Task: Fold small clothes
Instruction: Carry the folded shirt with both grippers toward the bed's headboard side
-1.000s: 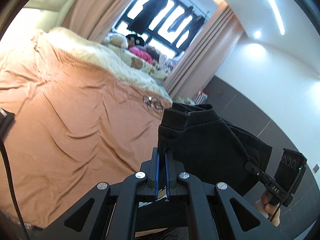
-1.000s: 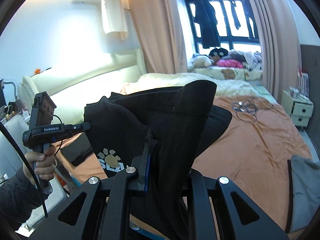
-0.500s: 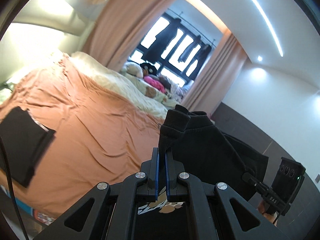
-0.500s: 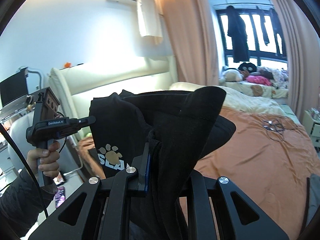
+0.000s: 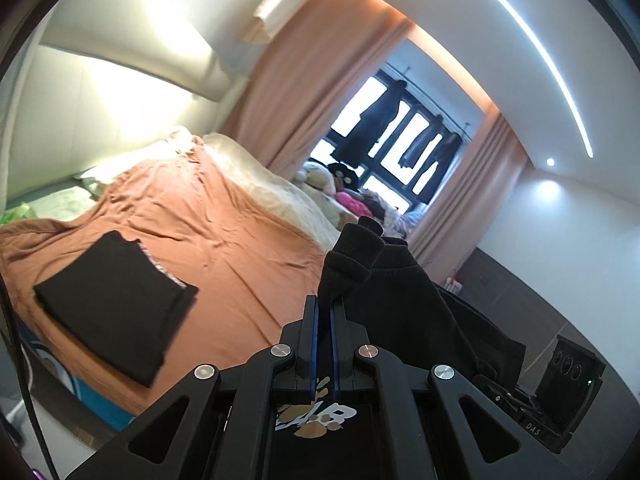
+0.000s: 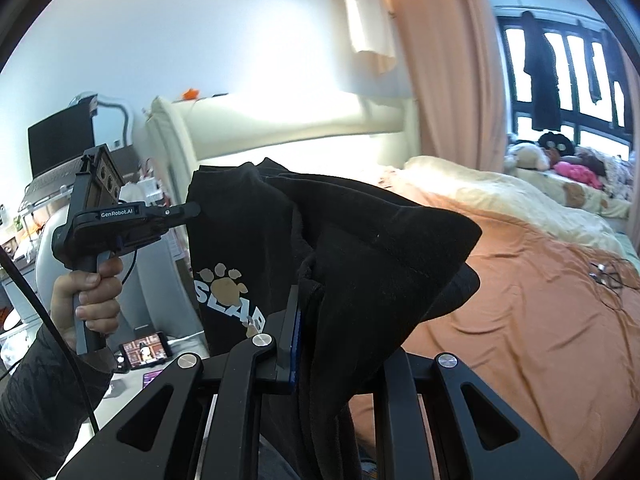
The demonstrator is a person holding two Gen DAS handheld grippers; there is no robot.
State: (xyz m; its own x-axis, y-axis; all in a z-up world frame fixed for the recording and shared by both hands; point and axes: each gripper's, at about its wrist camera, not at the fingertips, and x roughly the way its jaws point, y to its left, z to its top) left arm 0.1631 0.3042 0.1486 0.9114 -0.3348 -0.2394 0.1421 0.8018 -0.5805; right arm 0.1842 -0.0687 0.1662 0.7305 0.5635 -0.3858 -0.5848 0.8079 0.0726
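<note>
A black top (image 6: 360,248) with a paw print and white letters (image 6: 228,292) hangs in the air over the bed's near edge, stretched between both grippers. My left gripper (image 5: 325,306) is shut on one bunched edge of it, and its tip (image 6: 194,209) shows pinching the cloth's upper left corner. My right gripper (image 6: 306,304) is shut on another fold; the cloth drapes over and hides its right finger. A folded black garment (image 5: 116,300) lies flat on the orange sheet (image 5: 240,248) to the left.
A cream duvet (image 6: 520,200) and plush toys (image 5: 320,176) lie at the bed's far side below a window with dark clothes hanging. A cable (image 6: 604,274) lies on the sheet. Left of the bed stand a monitor (image 6: 60,140), a chair and a lit phone (image 6: 146,350).
Both views have swung left along the bed with the black top still held between the grippers. The folded black garment and the headboard have come into the left wrist view.
</note>
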